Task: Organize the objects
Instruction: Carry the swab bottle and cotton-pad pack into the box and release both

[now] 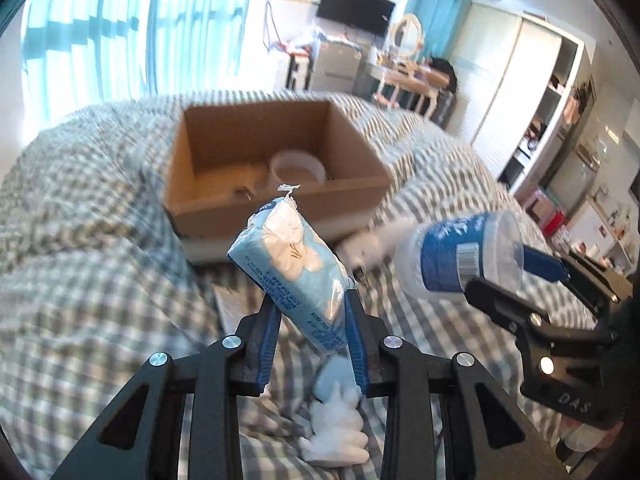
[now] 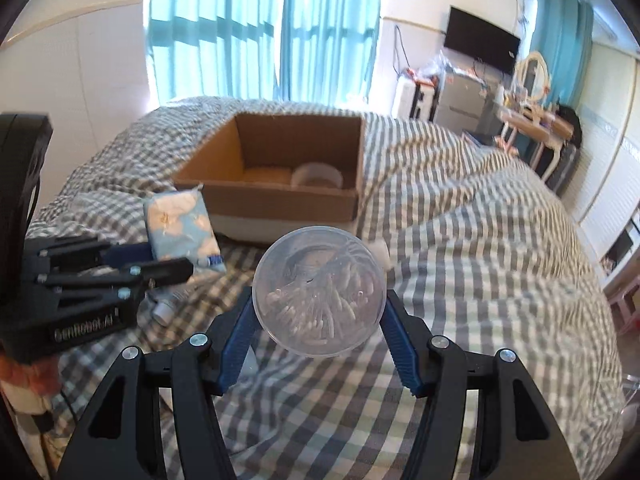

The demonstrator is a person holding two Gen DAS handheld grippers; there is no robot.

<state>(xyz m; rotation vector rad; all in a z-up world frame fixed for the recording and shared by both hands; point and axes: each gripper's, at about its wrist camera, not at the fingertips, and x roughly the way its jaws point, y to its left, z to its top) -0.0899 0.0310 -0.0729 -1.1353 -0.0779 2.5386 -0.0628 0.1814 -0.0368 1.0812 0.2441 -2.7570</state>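
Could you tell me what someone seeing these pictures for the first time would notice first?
Most striking are the two loads held up over the checked bedspread: the left hand-held gripper clamps a light blue tissue pack, and the right hand-held gripper grips a clear round tub of cotton swabs. Just beyond them, an open cardboard box sits on the bed with a white roll inside.
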